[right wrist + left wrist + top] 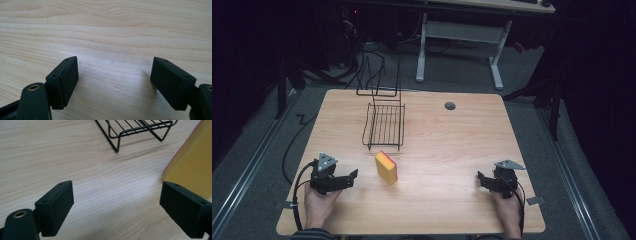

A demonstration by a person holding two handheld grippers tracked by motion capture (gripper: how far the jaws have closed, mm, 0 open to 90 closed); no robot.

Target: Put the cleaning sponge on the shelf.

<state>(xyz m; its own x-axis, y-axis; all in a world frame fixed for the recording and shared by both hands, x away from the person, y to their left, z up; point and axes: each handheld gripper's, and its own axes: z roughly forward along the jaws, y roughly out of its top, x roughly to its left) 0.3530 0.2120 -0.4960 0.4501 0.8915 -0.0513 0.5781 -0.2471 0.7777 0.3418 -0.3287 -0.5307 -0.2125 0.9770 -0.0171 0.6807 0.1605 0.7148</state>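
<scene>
A yellow block with a red top face [386,167] stands on the wooden table [447,145], just in front of a black wire rack [384,123]. My left gripper [348,180] rests at the front left, open, its jaws wide apart with bare wood between them. In the left gripper view the yellow block [192,165] rises beyond the right jaw, apart from it, and the rack's front foot [132,132] is farther off. My right gripper [482,180] sits at the front right, open, over bare wood [112,62].
A round grey grommet [450,106] is set in the table at the back right. Behind the table a white desk frame [459,40] and cables lie on the dark floor. Broad bare wood lies between the two grippers.
</scene>
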